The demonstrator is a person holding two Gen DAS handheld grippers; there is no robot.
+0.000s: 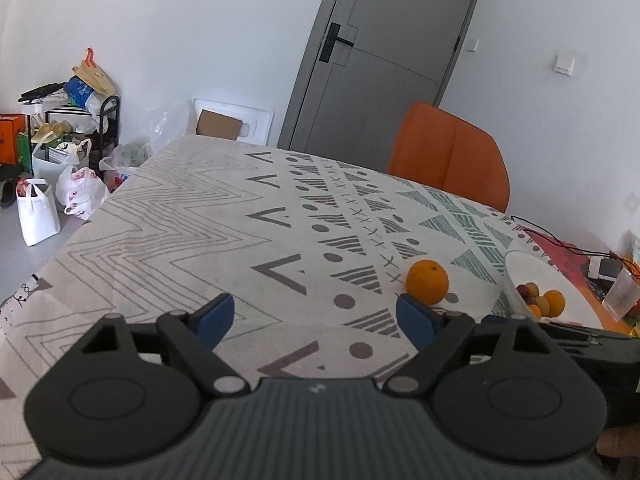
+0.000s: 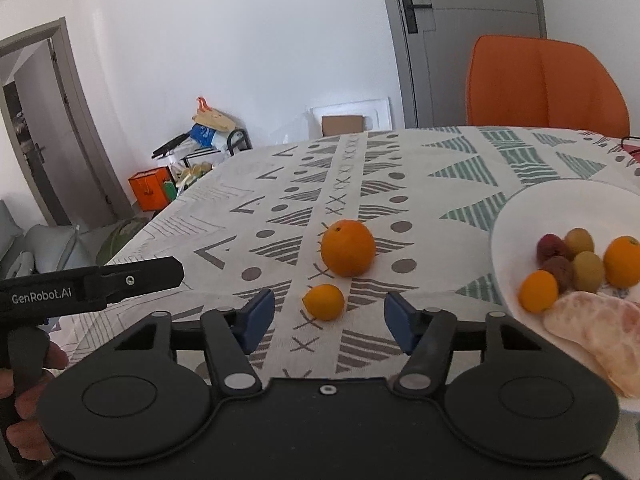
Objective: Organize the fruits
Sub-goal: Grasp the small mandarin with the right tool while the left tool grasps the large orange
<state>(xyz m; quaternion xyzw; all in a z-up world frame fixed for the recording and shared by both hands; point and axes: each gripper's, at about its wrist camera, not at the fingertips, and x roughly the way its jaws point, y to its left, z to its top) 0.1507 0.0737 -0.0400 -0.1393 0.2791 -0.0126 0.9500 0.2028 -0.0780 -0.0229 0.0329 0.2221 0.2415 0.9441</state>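
Two claws: both are seen low over a table laid with a patterned cloth [image 2: 400,168].
Right gripper [image 2: 329,314]: its jaws are held apart around a small orange fruit [image 2: 324,301], which lies between the blue pads without being touched; bare cloth is seen on either side of it.
Left gripper [image 1: 315,320]: its jaws are spread wide with only cloth between them; in the right wrist view its black body enters at 9 o'clock, gripped by a hand [image 2: 24,392].
Large orange [image 2: 348,247]: it is set on the cloth just beyond the small fruit, at 12 o'clock from the right claw; in the left wrist view it [image 1: 427,281] is found at 2 o'clock, just past the right-hand pad.
Plate [image 2: 516,216]: a white plate is placed at 3 o'clock of the right claw, near the large orange but apart from it, loaded with small round fruits [image 2: 580,264] and pale peeled segments [image 2: 592,332].
Open room: a wide stretch of bare cloth is left from 9 to 12 o'clock of the left claw.
Edges: the far table edge is backed by an orange chair [image 2: 544,84] at 1 o'clock; the left edge drops toward bags [image 1: 52,200] on the floor.
Cable: a thin dark wire [image 1: 552,240] is laid on the table at 3 o'clock in the left wrist view.
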